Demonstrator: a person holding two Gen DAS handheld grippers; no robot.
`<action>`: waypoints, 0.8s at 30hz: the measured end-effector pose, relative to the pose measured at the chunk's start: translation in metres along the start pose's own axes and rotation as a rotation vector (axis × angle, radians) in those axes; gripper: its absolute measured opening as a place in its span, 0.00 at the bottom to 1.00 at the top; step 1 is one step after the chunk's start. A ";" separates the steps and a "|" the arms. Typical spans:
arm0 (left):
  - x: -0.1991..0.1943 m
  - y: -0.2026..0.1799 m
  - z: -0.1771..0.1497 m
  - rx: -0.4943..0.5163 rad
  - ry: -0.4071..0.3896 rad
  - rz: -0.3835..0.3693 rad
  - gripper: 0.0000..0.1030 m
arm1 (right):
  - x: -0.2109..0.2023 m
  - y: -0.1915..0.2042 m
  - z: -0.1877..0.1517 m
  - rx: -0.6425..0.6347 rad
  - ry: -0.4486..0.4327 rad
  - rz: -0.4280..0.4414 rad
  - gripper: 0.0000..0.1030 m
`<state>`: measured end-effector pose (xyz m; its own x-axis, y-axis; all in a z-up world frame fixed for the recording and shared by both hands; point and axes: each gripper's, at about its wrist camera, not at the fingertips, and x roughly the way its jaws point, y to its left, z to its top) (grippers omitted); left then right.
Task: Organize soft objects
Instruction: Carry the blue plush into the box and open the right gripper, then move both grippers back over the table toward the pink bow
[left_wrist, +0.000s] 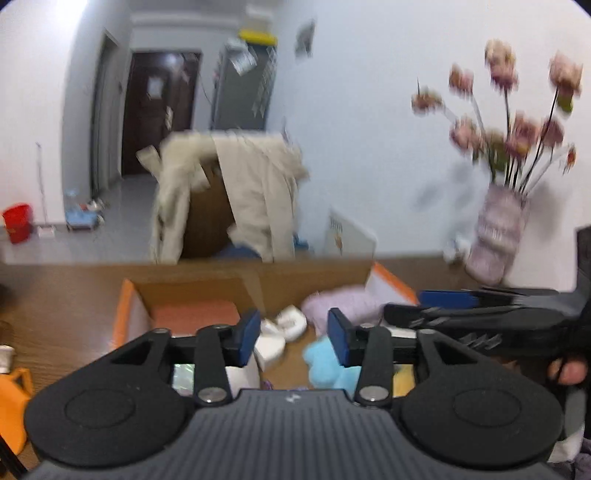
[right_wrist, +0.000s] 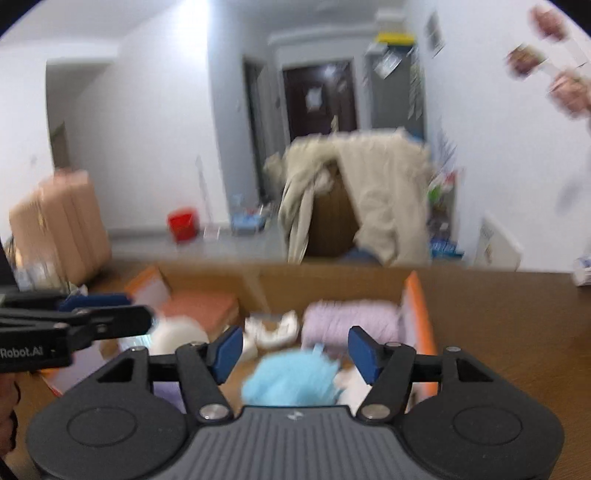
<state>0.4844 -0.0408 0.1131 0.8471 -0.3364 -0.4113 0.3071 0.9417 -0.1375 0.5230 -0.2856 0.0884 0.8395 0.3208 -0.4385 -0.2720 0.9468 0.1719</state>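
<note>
Both my grippers hang over the cardboard box (right_wrist: 332, 280) on the table (right_wrist: 498, 332), jaws apart, nothing held — left gripper (left_wrist: 291, 334), right gripper (right_wrist: 295, 352). Blue plush (right_wrist: 291, 380) lies in the box near its front edge, lilac cloth (right_wrist: 347, 321) at the right wall. Sorting looks midway; next I'd pick another soft item. Readable writing — "Robot.AI" on the left gripper's body.

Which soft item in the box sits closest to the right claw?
The fluffy light-blue one, directly below the right claw; the lilac bundle and white pieces lie farther back.
</note>
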 end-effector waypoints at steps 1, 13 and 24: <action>-0.012 0.000 0.000 -0.001 -0.014 0.000 0.50 | -0.015 -0.003 0.002 0.025 -0.029 0.003 0.71; -0.166 -0.016 -0.066 -0.025 -0.039 0.064 0.76 | -0.177 0.034 -0.037 -0.059 -0.138 0.058 0.80; -0.252 -0.024 -0.157 -0.095 0.025 0.064 0.84 | -0.253 0.104 -0.174 -0.227 -0.044 0.110 0.89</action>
<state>0.1953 0.0225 0.0783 0.8521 -0.2762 -0.4445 0.2090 0.9583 -0.1949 0.2001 -0.2641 0.0640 0.8172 0.4258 -0.3885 -0.4575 0.8891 0.0121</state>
